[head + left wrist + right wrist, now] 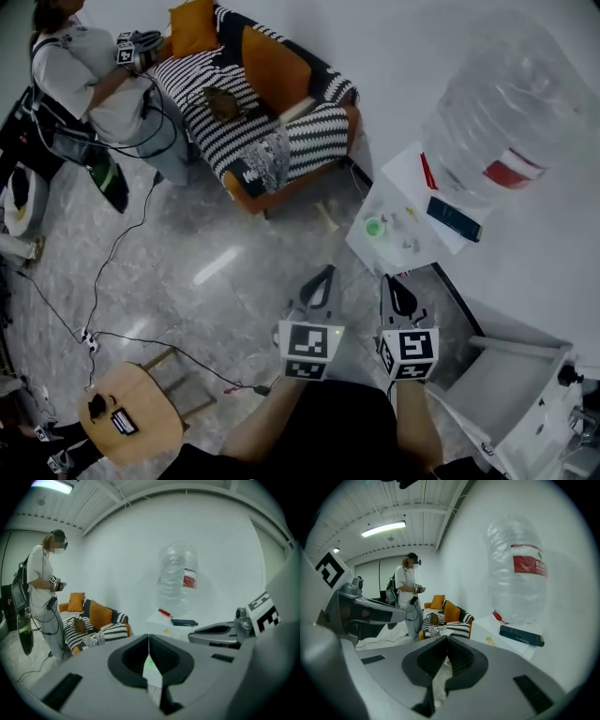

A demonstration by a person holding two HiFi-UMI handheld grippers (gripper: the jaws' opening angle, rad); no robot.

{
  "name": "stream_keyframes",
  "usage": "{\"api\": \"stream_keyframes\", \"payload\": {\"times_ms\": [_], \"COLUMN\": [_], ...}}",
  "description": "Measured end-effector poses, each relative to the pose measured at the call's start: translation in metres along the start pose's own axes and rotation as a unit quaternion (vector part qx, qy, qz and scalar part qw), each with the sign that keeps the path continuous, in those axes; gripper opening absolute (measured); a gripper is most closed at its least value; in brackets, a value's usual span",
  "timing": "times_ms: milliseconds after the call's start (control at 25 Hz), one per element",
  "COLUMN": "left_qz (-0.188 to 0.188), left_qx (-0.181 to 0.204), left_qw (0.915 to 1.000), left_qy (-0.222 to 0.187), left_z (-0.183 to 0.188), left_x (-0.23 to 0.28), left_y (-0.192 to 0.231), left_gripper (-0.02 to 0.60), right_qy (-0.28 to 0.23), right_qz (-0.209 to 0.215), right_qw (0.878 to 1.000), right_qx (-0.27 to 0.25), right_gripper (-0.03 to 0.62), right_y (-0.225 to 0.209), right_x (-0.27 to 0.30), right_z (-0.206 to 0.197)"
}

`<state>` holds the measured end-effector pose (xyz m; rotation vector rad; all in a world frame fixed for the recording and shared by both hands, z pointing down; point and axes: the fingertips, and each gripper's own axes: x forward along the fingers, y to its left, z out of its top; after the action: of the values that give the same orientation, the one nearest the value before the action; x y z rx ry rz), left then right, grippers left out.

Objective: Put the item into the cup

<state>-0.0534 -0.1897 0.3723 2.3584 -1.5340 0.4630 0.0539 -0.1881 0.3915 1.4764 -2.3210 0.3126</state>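
While both grippers hang short of the table, I log this:

Item: small bits (410, 216) lie on the table (398, 187) near the cup; I cannot tell which one is meant, they are too small.
Cup: green cup (374, 227), upright near the table's near edge, apart from both grippers.
Left gripper (327, 272): jaws clenched tip to tip, nothing between them.
Right gripper (390, 280): jaws pressed together, empty, the closer one to the cup.
Progress: I judge nothing is picked yet.
Risk, grasp: a bit that small may skid or flick off the table if my jaws come down flat on it.
Risk, cup: it looks light; a nudge on the rim could tip it.
Risk, clutter: box (454, 217) and bottle (502, 112) crowd the far side.
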Motion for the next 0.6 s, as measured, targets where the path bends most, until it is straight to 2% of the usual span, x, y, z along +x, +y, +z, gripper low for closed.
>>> {"api": "stream_keyframes", "payload": {"times_ms": [320, 600], "left_qz": [0.006, -0.014], "left_qx": [-0.008, -0.013], "left_qw": [0.9989, 0.9964], "left_qy": [0.045, 0.082], "left_z": [-0.031, -0.049], "left_x": [0.068, 0.116], "left_y": [0.026, 0.030], "left_gripper": [0.014, 0.014], "right_qy": [0.029, 0.073], "right_qz": [-0.010, -0.009], "right_qw": [1.000, 0.997], "right_qx": [-0.004, 0.024], "right_gripper": [0.011, 0.011], "right_y": [-0.021, -0.033], "right_x": [0.072, 0.107], "right_z": [-0.016, -0.047]}}
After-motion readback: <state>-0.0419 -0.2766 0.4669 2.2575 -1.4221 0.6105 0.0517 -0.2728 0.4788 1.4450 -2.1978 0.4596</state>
